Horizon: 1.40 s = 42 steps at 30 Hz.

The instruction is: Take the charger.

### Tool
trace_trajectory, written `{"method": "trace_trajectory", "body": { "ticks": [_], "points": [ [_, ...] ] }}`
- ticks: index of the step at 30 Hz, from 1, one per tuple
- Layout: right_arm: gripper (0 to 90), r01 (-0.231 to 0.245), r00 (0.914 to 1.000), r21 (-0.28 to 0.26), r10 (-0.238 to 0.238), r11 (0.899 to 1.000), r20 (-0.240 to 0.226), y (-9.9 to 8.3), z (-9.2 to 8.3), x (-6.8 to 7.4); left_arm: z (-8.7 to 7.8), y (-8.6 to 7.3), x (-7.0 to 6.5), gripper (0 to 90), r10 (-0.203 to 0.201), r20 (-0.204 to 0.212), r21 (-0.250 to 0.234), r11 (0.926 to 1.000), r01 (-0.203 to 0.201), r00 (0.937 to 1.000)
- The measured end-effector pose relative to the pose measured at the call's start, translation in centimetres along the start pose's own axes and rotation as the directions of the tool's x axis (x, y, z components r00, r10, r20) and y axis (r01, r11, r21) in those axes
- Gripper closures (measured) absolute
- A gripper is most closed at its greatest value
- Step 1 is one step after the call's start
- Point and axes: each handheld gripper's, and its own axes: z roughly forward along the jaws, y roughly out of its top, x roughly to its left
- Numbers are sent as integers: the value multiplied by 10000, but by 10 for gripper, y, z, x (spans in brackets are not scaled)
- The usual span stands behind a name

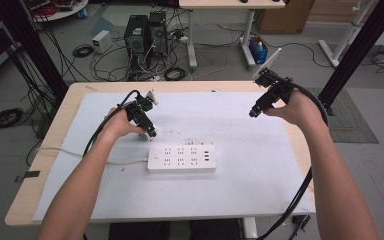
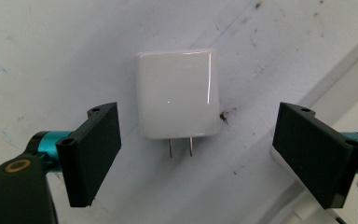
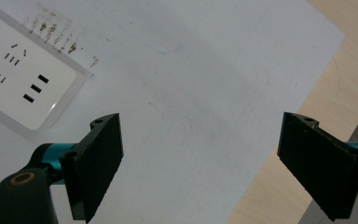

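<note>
left gripper: jaws spread either side of glossy white square plug adapter lying on bench | right gripper: jaws spread, over white mat, apart from white plastic power strip

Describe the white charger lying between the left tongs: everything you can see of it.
The charger is a small white block with rounded corners and a glossy, plastic-looking shell that catches a highlight. Two flat metal prongs stick out of one end, pointing toward the camera in the left gripper view. It lies flat on the white mat, plugged into nothing. The left tongs are open, one jaw on either side of it, neither touching. A dark speck marks the mat beside it. The power strip lies close by, apart from it.
</note>
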Motion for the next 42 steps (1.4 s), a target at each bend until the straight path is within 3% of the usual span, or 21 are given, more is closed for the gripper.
{"method": "trace_trajectory", "body": {
  "ticks": [9,15,20,23,31,35,36,39,42],
  "points": [
    [136,-24,10000,-35,24,10000,-60,-2,2,-1,11,1,1,224,-182,-127,-89,9998,181,9998],
    [136,-49,9999,-21,49,10000,-106,-2,2,0,17,3,0,247,-159,-244,128,9998,162,9996],
    [136,2,10000,-81,-3,10000,-92,-3,1,0,22,3,3,314,-341,-317,182,9992,347,9989],
    [136,48,10000,-120,-49,9999,-77,-3,1,0,24,1,4,422,-399,-293,237,9989,406,9988],
    [136,-36,10000,-45,36,10000,-54,-5,2,0,21,0,3,425,-396,-244,238,9989,402,9989],
    [136,-99,9999,88,99,9999,-63,-5,3,-1,2,-2,2,426,-280,-151,-230,9994,277,9995],
    [136,-80,9999,130,81,9999,-76,-6,5,-2,-11,-4,1,425,-289,-47,-472,9985,287,9996],
    [136,-125,9999,176,126,9998,-92,-6,5,-2,-23,-5,0,425,-266,-58,-571,9980,262,9996],
    [136,-133,9998,242,136,9996,-109,-6,6,-1,-52,-5,-5,425,40,-239,-637,9980,-56,9997]
  ]
}}
